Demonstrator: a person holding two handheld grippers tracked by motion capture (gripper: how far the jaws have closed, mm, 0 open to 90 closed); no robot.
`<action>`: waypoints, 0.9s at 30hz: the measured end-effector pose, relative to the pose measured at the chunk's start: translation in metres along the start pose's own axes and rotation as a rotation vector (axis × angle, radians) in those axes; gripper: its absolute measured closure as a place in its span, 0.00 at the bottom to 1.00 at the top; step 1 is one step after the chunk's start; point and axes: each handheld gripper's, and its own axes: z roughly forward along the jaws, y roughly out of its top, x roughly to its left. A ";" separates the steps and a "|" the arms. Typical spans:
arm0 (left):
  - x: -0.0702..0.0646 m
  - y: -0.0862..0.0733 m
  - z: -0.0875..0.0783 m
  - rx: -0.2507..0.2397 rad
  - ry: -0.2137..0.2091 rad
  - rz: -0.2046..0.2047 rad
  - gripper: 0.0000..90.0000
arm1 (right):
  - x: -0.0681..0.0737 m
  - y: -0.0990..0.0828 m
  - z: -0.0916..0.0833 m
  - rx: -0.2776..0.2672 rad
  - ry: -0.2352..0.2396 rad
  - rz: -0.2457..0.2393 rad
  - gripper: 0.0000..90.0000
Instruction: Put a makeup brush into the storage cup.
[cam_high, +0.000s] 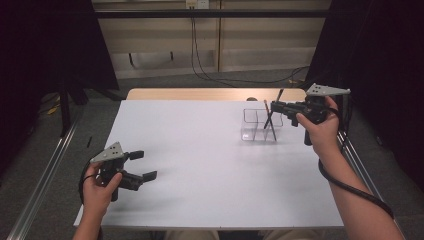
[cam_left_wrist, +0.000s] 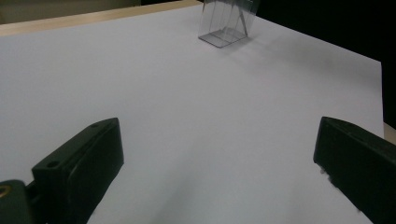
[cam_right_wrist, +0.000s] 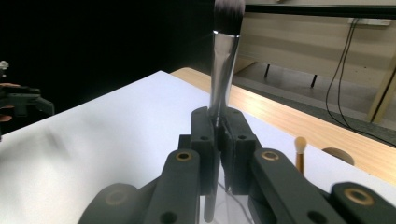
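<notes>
My right gripper (cam_high: 274, 106) (cam_right_wrist: 219, 121) is shut on a makeup brush (cam_high: 279, 96) (cam_right_wrist: 223, 70) with a silver ferrule and dark bristles pointing up. The brush leans over a clear compartmented container (cam_high: 250, 125) (cam_left_wrist: 226, 23) at the table's far right, with its lower end down inside. A second brush (cam_high: 273, 132) (cam_right_wrist: 299, 154), gold-handled with a pale tip, stands in the same container. My left gripper (cam_high: 145, 165) (cam_left_wrist: 219, 154) rests low at the near left of the white table (cam_high: 200, 150), jaws wide apart with nothing between them.
A wooden strip (cam_high: 210, 94) runs along the table's far edge, with a small round brown thing (cam_high: 251, 99) on it. Cables (cam_high: 200, 65) trail over the floor behind. Metal rails (cam_high: 45, 170) run along the table's sides.
</notes>
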 end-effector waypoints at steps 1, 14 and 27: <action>0.000 0.000 0.000 0.003 0.001 0.002 0.02 | -0.001 0.000 0.000 0.001 -0.007 0.001 0.93; 0.002 0.000 0.000 0.000 0.000 0.000 0.02 | -0.013 0.005 0.004 0.010 -0.098 -0.011 0.93; 0.002 -0.002 -0.001 0.005 0.007 -0.006 0.02 | -0.025 -0.003 0.006 0.057 -0.155 -0.021 0.93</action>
